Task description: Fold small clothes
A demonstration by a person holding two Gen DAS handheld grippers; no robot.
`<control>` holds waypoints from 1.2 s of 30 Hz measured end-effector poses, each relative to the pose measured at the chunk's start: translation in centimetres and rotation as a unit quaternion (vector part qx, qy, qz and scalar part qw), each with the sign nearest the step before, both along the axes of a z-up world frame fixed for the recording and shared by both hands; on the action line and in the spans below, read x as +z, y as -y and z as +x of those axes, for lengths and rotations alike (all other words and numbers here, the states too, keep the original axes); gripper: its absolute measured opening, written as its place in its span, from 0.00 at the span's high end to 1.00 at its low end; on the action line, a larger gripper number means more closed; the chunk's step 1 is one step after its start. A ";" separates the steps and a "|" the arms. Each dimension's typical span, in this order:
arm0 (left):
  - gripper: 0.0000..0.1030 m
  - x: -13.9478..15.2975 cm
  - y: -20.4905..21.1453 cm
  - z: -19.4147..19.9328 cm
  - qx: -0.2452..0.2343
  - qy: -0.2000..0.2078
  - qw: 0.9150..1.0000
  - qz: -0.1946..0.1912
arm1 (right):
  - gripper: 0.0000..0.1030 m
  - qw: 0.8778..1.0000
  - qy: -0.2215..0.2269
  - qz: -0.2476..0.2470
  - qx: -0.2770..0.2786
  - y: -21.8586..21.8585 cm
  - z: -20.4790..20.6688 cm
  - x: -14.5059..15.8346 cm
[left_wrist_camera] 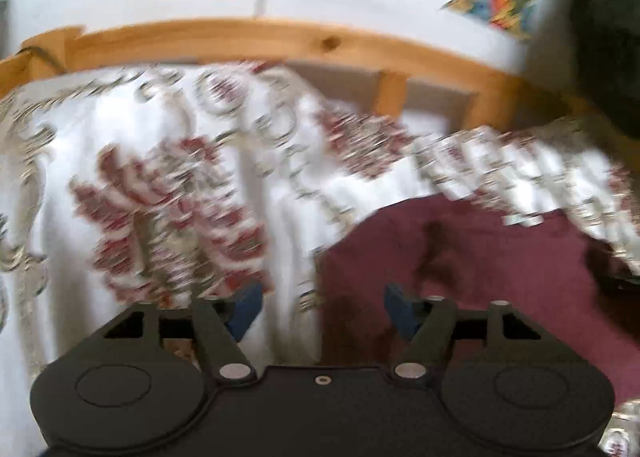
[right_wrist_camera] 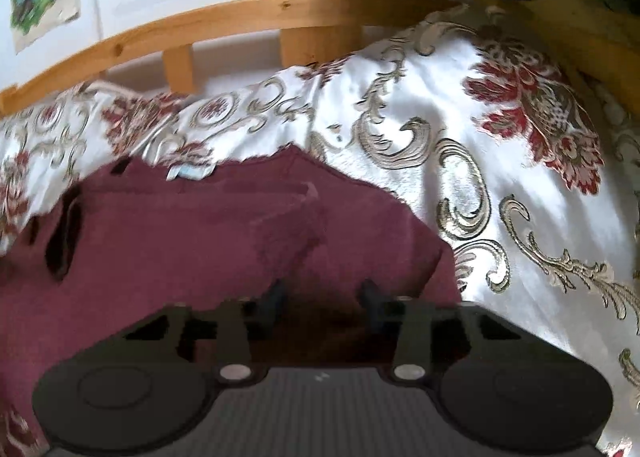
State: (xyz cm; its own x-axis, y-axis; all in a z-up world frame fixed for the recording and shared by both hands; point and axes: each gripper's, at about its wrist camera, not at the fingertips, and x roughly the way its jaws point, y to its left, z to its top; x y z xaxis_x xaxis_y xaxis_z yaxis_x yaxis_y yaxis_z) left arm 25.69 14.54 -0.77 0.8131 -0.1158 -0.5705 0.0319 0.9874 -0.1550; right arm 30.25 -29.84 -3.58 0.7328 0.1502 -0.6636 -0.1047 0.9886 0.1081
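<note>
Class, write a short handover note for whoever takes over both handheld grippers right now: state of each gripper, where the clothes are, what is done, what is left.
Left gripper: open, empty, over the left edge of the maroon garment.
Right gripper: jaws apart, fingers low over the garment near its right side; no cloth seen pinched between them.
The garment lies spread on the floral bedspread, its white label at the far edge, towards the wooden bed frame.
Done: garment laid out; no finished fold visible.
Left: grip the edges, fold, tidy.
</note>
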 end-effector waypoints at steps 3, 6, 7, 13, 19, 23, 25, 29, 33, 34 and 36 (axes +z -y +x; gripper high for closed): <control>0.23 0.3 1.4 -0.7 -0.090 0.043 0.995 -0.017 | 0.87 0.999 0.011 0.028 -0.018 0.9 0.0 0.6; 0.22 -0.3 3.8 -0.7 -0.154 0.049 0.987 0.026 | 0.92 0.998 0.020 0.039 -0.033 1.7 -0.1 1.2; 0.22 -0.8 4.7 -0.6 -0.166 0.042 0.984 0.045 | 0.92 0.998 0.022 0.041 -0.034 1.9 -0.2 1.4; 0.29 -3.3 5.8 1.3 -0.152 -0.001 0.982 0.113 | 0.92 0.999 0.019 0.033 -0.036 2.0 -0.6 1.6; 0.29 -2.7 3.0 2.5 -0.076 0.004 0.993 0.096 | 0.91 0.999 0.008 0.029 -0.033 1.7 -0.8 0.8; 0.29 -2.8 0.3 4.0 -0.024 -0.026 0.999 0.039 | 0.78 0.998 -0.003 0.039 -0.041 2.0 -1.2 0.7; 0.29 -2.9 -1.0 4.3 0.001 -0.043 0.999 0.007 | 0.59 0.998 -0.007 0.039 -0.042 2.0 -1.6 0.6; 0.25 -2.9 -2.0 4.4 0.024 -0.056 0.998 -0.019 | 0.41 0.999 -0.009 0.032 -0.032 1.5 -3.3 0.7; 0.13 -2.5 -1.7 3.9 0.021 -0.043 0.999 -0.020 | 0.20 0.999 -0.006 0.022 -0.025 0.8 -5.8 0.8; 0.12 -2.4 -1.3 3.9 0.014 -0.042 0.999 -0.017 | 0.20 0.999 -0.004 0.020 -0.025 0.7 -6.4 0.8; 0.10 -2.3 -0.7 3.7 0.003 -0.043 0.999 -0.012 | 0.19 0.999 0.003 0.018 -0.033 0.6 -7.9 0.8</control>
State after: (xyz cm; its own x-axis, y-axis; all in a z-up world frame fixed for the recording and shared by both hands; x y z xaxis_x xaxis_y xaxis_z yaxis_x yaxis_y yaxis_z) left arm 29.34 15.28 -3.09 0.7616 -0.1266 -0.6356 0.0120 0.9833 -0.1814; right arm 22.36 -30.46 -2.80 0.7454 0.1251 -0.6548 -0.0394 0.9888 0.1440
